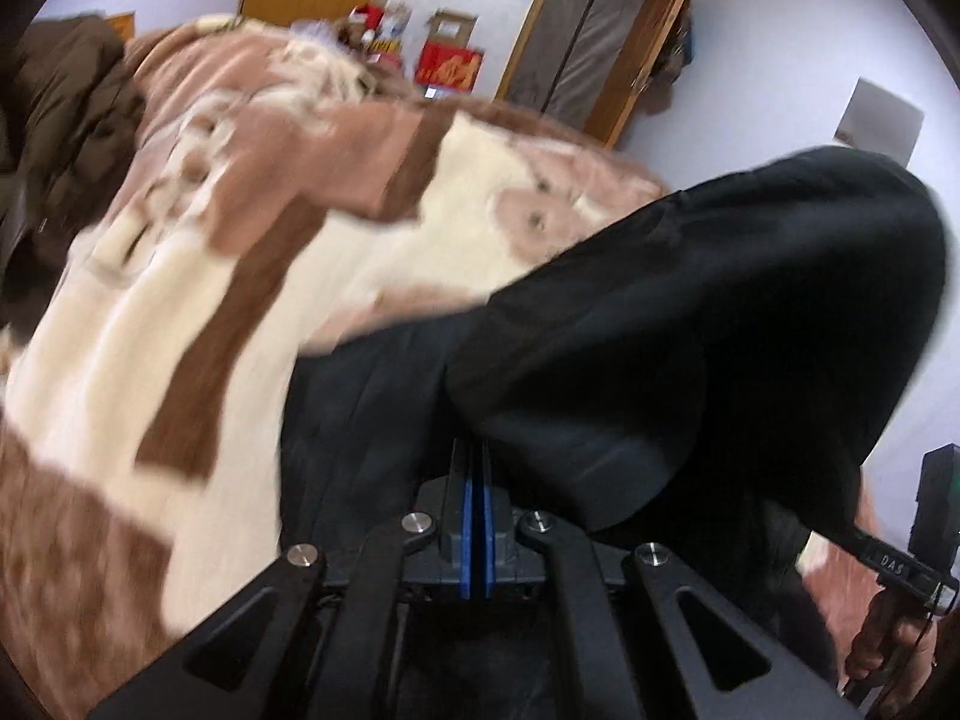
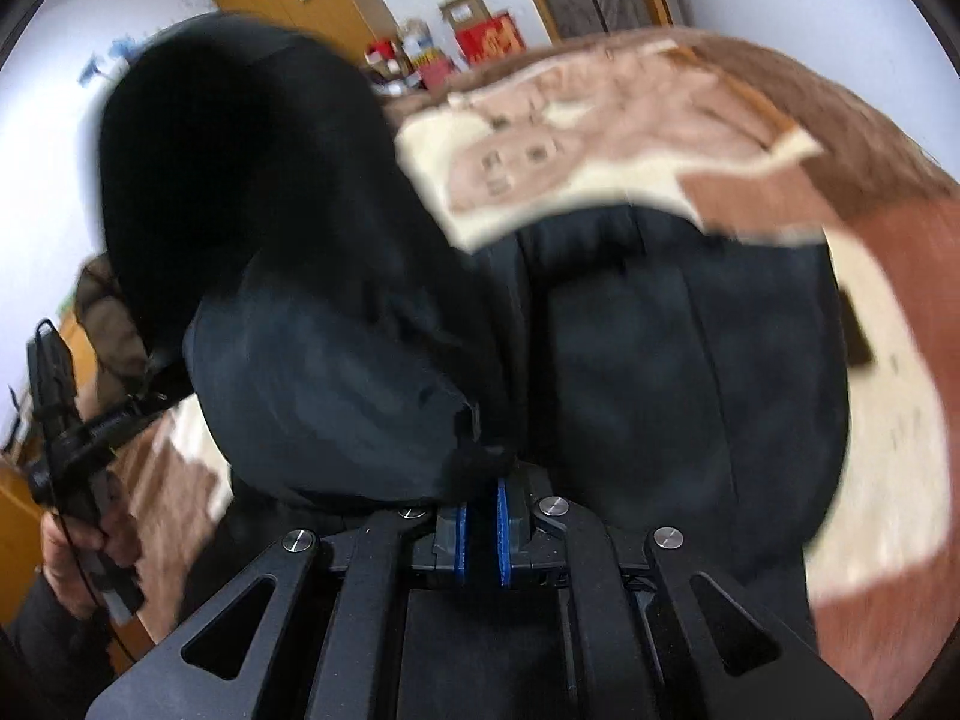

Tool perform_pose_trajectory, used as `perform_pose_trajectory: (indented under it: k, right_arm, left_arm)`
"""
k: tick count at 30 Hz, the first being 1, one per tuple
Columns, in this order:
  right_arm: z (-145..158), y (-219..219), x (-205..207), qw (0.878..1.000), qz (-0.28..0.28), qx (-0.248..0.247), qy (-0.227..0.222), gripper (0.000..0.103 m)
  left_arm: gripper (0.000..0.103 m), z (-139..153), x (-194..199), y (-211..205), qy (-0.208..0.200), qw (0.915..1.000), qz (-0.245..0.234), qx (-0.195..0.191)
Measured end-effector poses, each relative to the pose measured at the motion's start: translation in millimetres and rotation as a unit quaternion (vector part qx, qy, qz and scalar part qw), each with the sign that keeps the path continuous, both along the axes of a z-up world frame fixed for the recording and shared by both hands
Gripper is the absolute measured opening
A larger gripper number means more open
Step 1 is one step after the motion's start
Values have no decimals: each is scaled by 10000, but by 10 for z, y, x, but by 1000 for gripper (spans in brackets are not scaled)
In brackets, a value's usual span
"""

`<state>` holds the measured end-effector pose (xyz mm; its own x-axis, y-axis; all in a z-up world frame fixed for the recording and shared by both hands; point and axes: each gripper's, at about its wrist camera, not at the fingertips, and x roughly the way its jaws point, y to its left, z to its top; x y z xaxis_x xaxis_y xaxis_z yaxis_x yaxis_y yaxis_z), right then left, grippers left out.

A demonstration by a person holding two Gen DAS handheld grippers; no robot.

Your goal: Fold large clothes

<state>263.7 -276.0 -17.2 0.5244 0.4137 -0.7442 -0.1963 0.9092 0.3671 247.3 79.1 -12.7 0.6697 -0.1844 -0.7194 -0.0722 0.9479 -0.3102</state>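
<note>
A large black jacket (image 1: 690, 324) lies on a brown and cream blanket (image 1: 150, 330), with part of it lifted in a fold between the two grippers. My left gripper (image 1: 478, 450) is shut on the jacket's edge, its blue pads pressed together. In the right wrist view the black jacket (image 2: 660, 360) fills the centre, and my right gripper (image 2: 483, 489) is shut on a bunched edge of it. The lifted fold (image 2: 240, 180) rises to the left. The other gripper shows at the frame edge in each view (image 1: 912, 564) (image 2: 72, 438), held by a hand.
The blanket (image 2: 600, 138) covers a bed. A dark brown garment (image 1: 54, 138) lies at the bed's far left. Boxes and red packages (image 1: 447, 63) stand against the far wall, beside wooden doors (image 1: 600, 42). A wooden wardrobe (image 2: 300, 12) stands behind.
</note>
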Motion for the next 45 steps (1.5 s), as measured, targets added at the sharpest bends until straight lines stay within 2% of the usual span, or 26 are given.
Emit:
perform_pose_trajectory:
  k: [2, 5, 9, 13, 16, 18, 20, 22, 24, 25, 27, 29, 35, 38, 40, 43, 45]
  right_arm:
    - [-52, -69, -153, 9999, -55, -114, 88, 7]
    - [21, -176, -309, 9996, -148, -241, 29, 8]
    - [370, -194, -299, 9986, -279, -273, -356, 11]
    - [643, 92, -19, 9967, -15, -292, -760, 14]
    - [653, 316, 256, 9957, 132, -290, -873, 15]
    - [517, 409, 371, 9964, 198, -420, -715, 15]
    - [220, 491, 416, 9975, 232, -585, -331, 15]
    - [-202, 510, 315, 9967, 349, -731, 84, 15]
    - [-551, 481, 174, 9939, 365, -1007, 255, 15]
    - [-732, 446, 120, 9933, 341, -1023, 403, 15]
    - [-937, 388, 66, 9941, 260, -879, 582, 15]
    - [-999, 353, 60, 9953, 201, -764, 559, 15]
    - [-879, 428, 4, 9928, 243, -1034, 561, 15]
    - [-579, 410, -191, 9946, 140, -1010, 208, 15]
    - [-311, 381, -298, 9959, 13, -891, -181, 15]
    - [-23, 454, -291, 9960, 2, -680, -578, 16]
    - [48, 580, -219, 9954, 187, -628, -703, 16]
  left_arm:
    - [2, -112, -179, 28, 238, 9996, 47, 120]
    - [3, -200, -453, 107, 385, 9992, 79, 74]
    - [3, -64, -619, 157, 261, 9994, 146, 181]
    - [4, 308, -375, -6, -165, 9996, -119, 216]
    - [4, 419, -32, -267, -343, 9981, -474, 208]
    - [4, 346, 138, -437, -284, 9972, -649, 219]
    - [4, 138, 195, -637, -65, 9962, -832, 232]
    - [4, -145, 83, -799, 104, 9941, -1071, 172]
    - [4, -483, -56, -920, 357, 9918, -1202, 263]
    - [4, -676, -111, -956, 527, 9912, -1187, 246]
    - [4, -931, -204, -985, 580, 9919, -1104, 249]
    - [4, -988, -219, -989, 555, 9932, -999, 203]
    - [4, -949, -152, -1029, 677, 9928, -937, 314]
    - [4, -824, -193, -1026, 700, 9926, -916, 371]
    - [4, -758, -181, -1034, 699, 9926, -909, 391]
    - [4, -702, -185, -1065, 732, 9924, -899, 414]
    - [4, -651, -225, -1062, 726, 9925, -921, 331]
